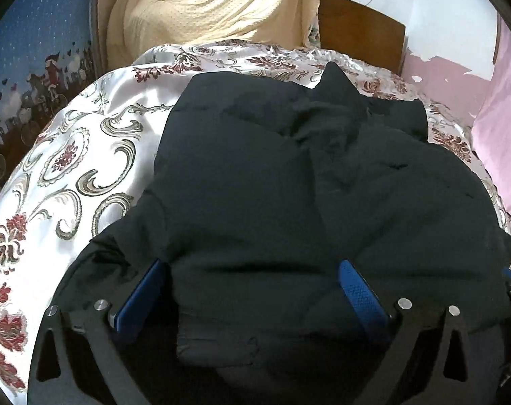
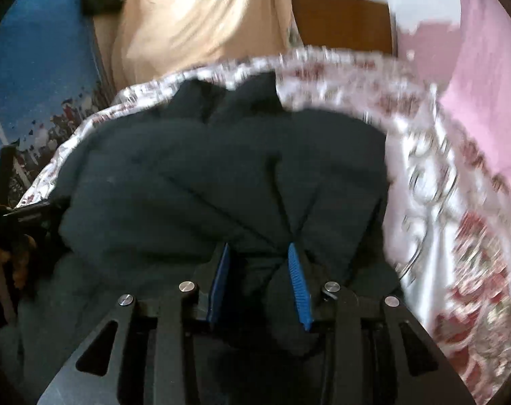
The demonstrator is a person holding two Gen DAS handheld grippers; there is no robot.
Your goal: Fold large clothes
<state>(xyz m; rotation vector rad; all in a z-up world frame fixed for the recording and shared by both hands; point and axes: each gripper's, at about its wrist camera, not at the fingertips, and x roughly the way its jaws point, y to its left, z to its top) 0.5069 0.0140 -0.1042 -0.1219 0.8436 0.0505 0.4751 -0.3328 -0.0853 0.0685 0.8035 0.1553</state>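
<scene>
A large black padded jacket [image 1: 272,175] lies spread on a floral satin bedspread [image 1: 86,141]. In the left wrist view my left gripper [image 1: 252,273] stands wide open low over the jacket's near edge. Its blue fingers [image 1: 147,287] straddle a broad fold without squeezing it. The right wrist view is blurred. There my right gripper [image 2: 258,266] is partly open, with a bunched fold of the jacket [image 2: 221,168] between its blue fingers [image 2: 297,276]. Creases fan out from the right fingertip. The jacket's collar end points toward the headboard.
A cream blanket [image 1: 204,6] hangs at the head of the bed beside a wooden headboard [image 1: 360,23]. Pink fabric [image 1: 501,128] lies along the right side, and a blue printed cloth [image 1: 29,50] along the left. Bare bedspread [image 2: 441,175] shows on both sides of the jacket.
</scene>
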